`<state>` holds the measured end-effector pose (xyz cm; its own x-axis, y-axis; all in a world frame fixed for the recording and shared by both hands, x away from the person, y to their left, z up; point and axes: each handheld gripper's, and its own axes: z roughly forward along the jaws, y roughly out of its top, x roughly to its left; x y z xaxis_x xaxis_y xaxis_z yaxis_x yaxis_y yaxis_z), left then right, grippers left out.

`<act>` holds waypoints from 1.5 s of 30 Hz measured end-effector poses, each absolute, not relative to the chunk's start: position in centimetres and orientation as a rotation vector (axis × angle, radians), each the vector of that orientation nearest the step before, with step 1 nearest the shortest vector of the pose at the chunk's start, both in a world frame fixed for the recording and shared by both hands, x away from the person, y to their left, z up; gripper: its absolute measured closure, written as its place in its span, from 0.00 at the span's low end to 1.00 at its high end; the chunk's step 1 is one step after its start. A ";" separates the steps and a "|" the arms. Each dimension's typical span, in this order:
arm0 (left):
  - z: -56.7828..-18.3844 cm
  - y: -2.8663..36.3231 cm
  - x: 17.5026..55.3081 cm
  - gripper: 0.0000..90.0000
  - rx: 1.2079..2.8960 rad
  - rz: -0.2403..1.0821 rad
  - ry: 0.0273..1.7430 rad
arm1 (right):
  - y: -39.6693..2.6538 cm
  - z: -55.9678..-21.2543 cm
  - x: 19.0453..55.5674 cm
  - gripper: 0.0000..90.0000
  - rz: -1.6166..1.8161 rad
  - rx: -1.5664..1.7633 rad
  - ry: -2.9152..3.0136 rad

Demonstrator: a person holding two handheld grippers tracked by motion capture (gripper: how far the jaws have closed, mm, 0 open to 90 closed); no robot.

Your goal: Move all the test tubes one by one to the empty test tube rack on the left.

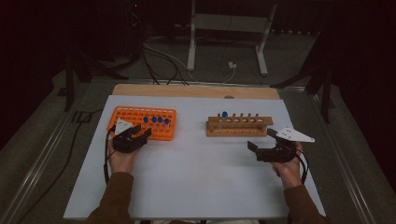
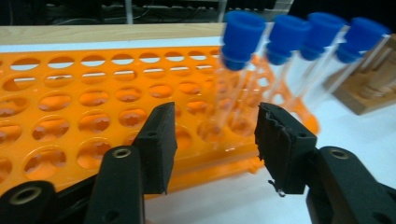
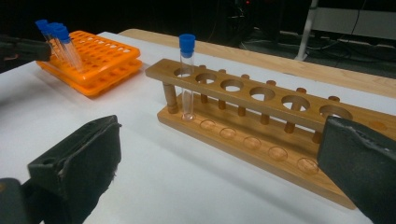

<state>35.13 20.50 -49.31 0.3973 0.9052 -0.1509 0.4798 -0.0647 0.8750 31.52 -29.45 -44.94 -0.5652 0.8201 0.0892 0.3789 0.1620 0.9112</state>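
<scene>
The left hand-held gripper [image 2: 212,140] stands at the near edge of the orange rack [image 1: 140,122], its jaws partly apart with no pad touching anything. Just beyond the gap stands the nearest blue-capped tube [image 2: 236,70], first of four in a row in the orange rack. The right hand-held gripper [image 3: 219,172] waits wide open and empty in front of the wooden rack [image 3: 261,121], to the right of the orange rack on the white table [image 1: 196,177].

I think the risk is in the closing. The four tubes stand very close to each other and lean, so a jaw could push the neighbour tube [image 2: 280,60] or catch two at once. If the pads close too low on the smooth wall, the tube may slip or tilt when lifted, and the light orange rack could move.

The tubes are thin, clear, seemingly empty, each with a thick blue cap. One more such tube [image 3: 187,74] stands upright in the end hole of the wooden rack.
</scene>
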 end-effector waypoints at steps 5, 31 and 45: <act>-48.6 20.2 33.8 0.38 1.655 0.537 1.195 | -29.0 -44.3 31.8 0.00 1.402 1.128 2.003; -47.7 18.1 31.5 0.01 1.657 0.538 1.137 | -22.2 -45.4 39.7 0.18 1.318 1.175 2.094; -47.8 18.2 31.5 0.01 1.659 0.533 1.149 | -19.1 -46.6 41.2 0.74 1.263 1.109 2.126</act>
<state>31.49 18.15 -47.83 0.4499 0.8757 -0.1756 0.4318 -0.0412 0.9011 41.17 -19.08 -46.60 -0.5887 0.8075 0.0362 0.4180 0.2659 0.8687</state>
